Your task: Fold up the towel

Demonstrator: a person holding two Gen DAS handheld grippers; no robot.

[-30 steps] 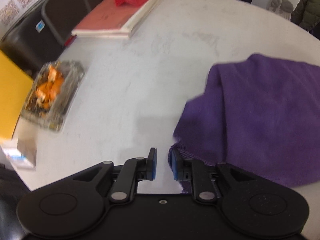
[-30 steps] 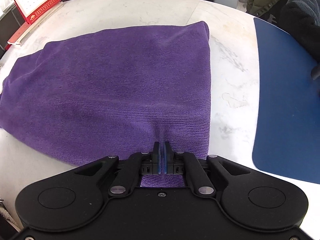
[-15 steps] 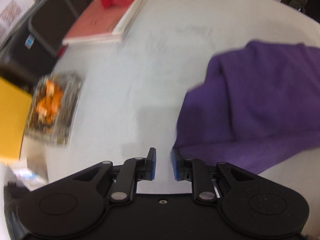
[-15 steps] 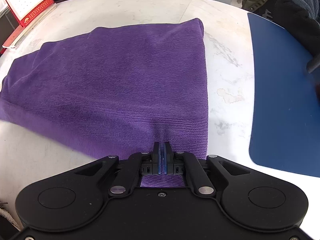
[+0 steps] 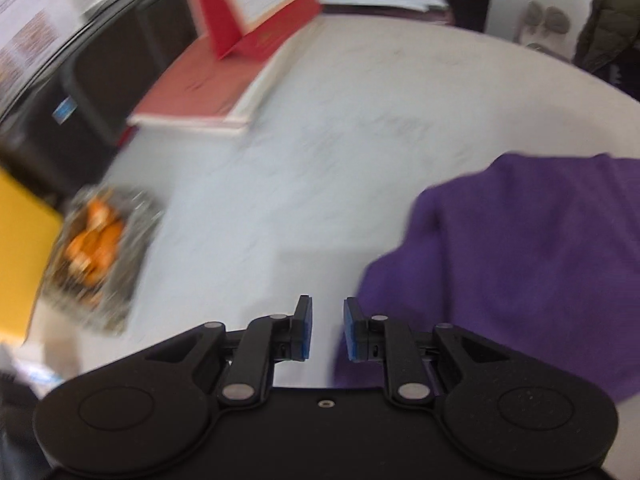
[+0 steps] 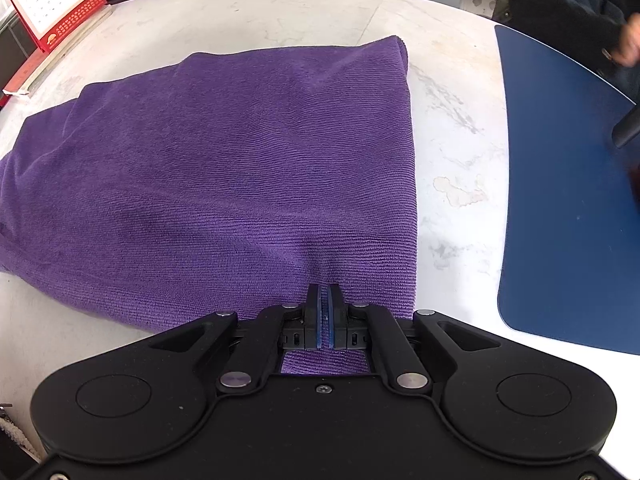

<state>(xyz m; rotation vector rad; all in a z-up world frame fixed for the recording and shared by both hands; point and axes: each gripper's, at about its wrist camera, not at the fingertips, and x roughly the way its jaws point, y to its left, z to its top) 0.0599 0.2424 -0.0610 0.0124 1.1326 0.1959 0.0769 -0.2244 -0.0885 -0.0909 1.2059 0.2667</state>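
A purple towel [image 6: 224,168] lies folded over on the white round table [image 6: 280,12]. My right gripper [image 6: 324,288] is shut on the towel near its front right corner, and creases run from the pinched spot. In the blurred left wrist view, the towel's [image 5: 520,248] left end bulges just right of my left gripper [image 5: 325,304]. That gripper stands open with a narrow gap, and only bare table shows between its pads. Its right finger [image 5: 354,328] sits beside the towel's edge.
A red desk calendar [image 5: 256,4] stands on a red book [image 5: 208,88] at the table's far left. A foil tray of orange food [image 5: 96,252] and a yellow box [image 5: 20,248] sit to the left. A blue mat [image 6: 568,184] covers the right side, with a person's sleeve [image 6: 560,4] beyond it.
The left gripper has shifted, blurring its view and bringing the calendar further into the frame; its gap is unchanged. The right gripper stays shut on the towel in the same place.
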